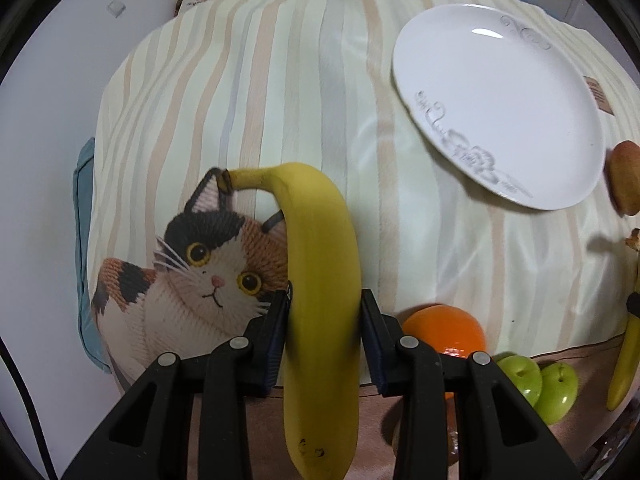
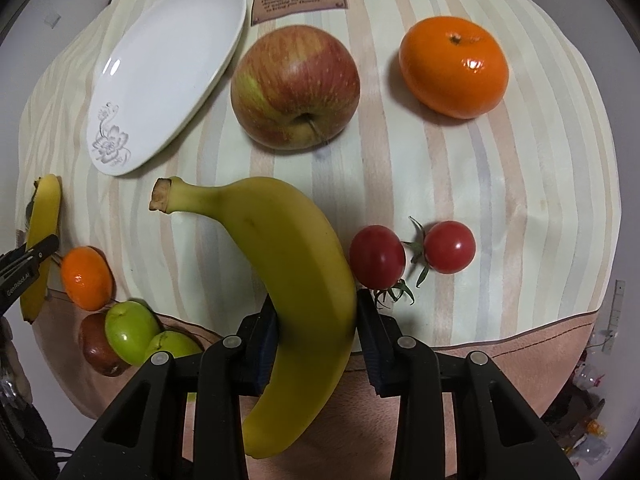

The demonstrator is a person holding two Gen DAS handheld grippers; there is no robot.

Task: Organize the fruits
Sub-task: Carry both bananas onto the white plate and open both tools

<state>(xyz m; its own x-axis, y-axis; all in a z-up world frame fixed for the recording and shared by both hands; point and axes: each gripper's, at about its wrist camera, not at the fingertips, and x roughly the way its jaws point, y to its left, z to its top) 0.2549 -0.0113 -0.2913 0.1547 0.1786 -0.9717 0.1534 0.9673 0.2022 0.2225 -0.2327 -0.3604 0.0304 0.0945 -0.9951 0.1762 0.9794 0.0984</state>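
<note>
My left gripper [image 1: 325, 304] is shut on a yellow banana [image 1: 320, 280], held above the striped cloth near the printed cat. My right gripper [image 2: 316, 304] is shut on a second banana [image 2: 288, 264]. An empty white plate [image 1: 500, 104] lies ahead to the right of the left gripper; it also shows in the right wrist view [image 2: 168, 68] at the far left. A large red apple [image 2: 296, 88], an orange [image 2: 454, 66] and two cherry tomatoes [image 2: 378, 256] lie on the cloth. The left gripper's banana [image 2: 42, 240] shows at the left edge of the right view.
A small orange [image 2: 88, 278], two green fruits [image 2: 130, 332] and a small red fruit [image 2: 98, 348] cluster at the cloth's near left edge. A printed label [image 2: 300, 2] lies beyond the apple. A wall [image 1: 52, 80] stands to the left.
</note>
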